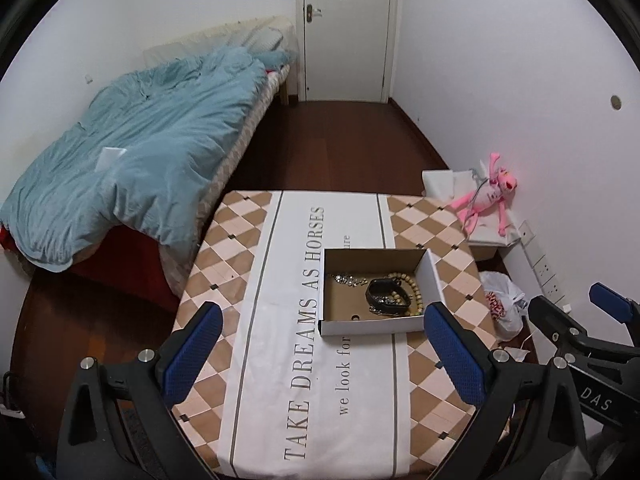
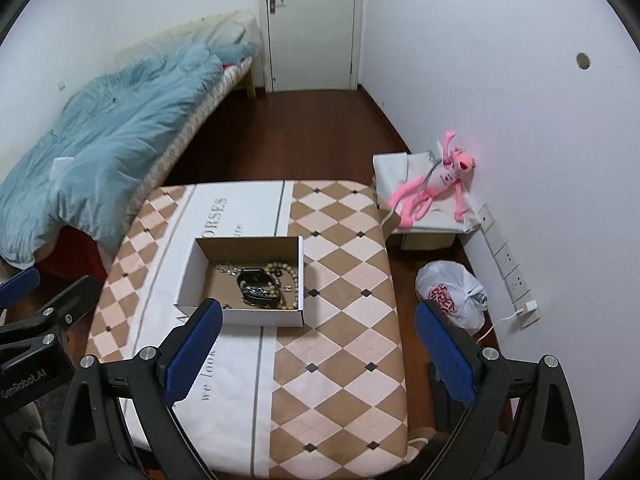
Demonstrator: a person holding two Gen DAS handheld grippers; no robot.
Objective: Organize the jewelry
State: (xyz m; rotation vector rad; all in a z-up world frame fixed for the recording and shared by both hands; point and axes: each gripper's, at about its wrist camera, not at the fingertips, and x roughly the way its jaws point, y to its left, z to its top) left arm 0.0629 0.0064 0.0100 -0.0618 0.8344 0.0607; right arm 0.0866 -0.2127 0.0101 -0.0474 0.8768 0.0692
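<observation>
An open cardboard box point(image 1: 434, 276) point(image 2: 188, 280) sits on the table. Inside lie a silver chain point(image 1: 347, 279) point(image 2: 226, 269), a black band point(image 1: 385, 289) point(image 2: 256, 278) and a wooden bead bracelet point(image 1: 414, 292) point(image 2: 290, 276). My left gripper point(image 1: 320, 352) is open and empty, held above the table in front of the box. My right gripper point(image 2: 320, 344) is open and empty, above the table's near right part, to the right of the box. The right gripper also shows at the right edge of the left wrist view point(image 1: 572, 312).
The table point(image 1: 280, 380) point(image 2: 340, 360) has a checked cloth with printed words. A bed with a blue duvet point(image 1: 132, 152) stands left. A pink plush toy point(image 2: 436, 184) lies on white boxes at right. A plastic bag point(image 2: 452, 296) sits on the floor by wall sockets.
</observation>
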